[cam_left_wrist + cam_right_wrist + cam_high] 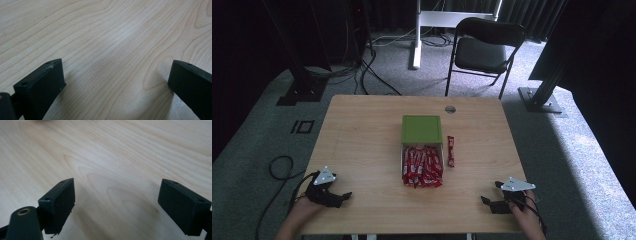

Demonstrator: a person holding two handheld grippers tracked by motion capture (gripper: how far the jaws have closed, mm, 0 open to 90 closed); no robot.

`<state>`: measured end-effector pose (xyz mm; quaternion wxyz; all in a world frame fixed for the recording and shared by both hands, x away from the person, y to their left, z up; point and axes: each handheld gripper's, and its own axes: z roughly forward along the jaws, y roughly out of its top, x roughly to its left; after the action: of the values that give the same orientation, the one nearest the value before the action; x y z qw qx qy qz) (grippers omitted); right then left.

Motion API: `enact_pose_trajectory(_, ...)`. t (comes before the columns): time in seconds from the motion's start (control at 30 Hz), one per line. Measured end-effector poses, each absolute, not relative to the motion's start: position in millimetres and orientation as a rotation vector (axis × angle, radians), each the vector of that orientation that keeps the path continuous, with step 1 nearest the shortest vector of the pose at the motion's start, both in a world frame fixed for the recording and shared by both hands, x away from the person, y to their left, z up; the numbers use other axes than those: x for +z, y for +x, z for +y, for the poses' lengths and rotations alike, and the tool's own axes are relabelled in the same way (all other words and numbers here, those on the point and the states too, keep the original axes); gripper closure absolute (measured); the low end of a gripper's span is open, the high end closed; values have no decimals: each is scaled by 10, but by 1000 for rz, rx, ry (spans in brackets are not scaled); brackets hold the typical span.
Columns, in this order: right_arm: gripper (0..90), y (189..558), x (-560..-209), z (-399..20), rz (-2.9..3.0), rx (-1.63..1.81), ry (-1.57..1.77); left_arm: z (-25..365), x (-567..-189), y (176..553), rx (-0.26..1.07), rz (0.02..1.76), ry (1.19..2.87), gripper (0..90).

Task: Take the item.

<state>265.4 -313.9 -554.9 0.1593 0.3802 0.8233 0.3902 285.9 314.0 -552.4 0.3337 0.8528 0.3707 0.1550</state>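
High view: left tongs (343,196) and right tongs (488,201) rest agape and empty on the bench (362,140). Between and beyond them sits the box of red packets (422,167); one loose packet (451,151) lies beside it, likely to skid if nudged.

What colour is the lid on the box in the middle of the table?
Green; the lid shows best in the high view.

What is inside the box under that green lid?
Red packets fill the box's open near part and spill toward the person. The green lid covers the far part, hiding whatever lies beneath.
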Motion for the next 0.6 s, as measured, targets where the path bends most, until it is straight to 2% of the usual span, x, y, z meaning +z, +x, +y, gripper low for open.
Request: enact_pose_trajectory(0.6, 122, 2566, -5590, -3234, 2433, 1053, 1010, 3140, -5524, 2859, 405, 967, 2227, 15)
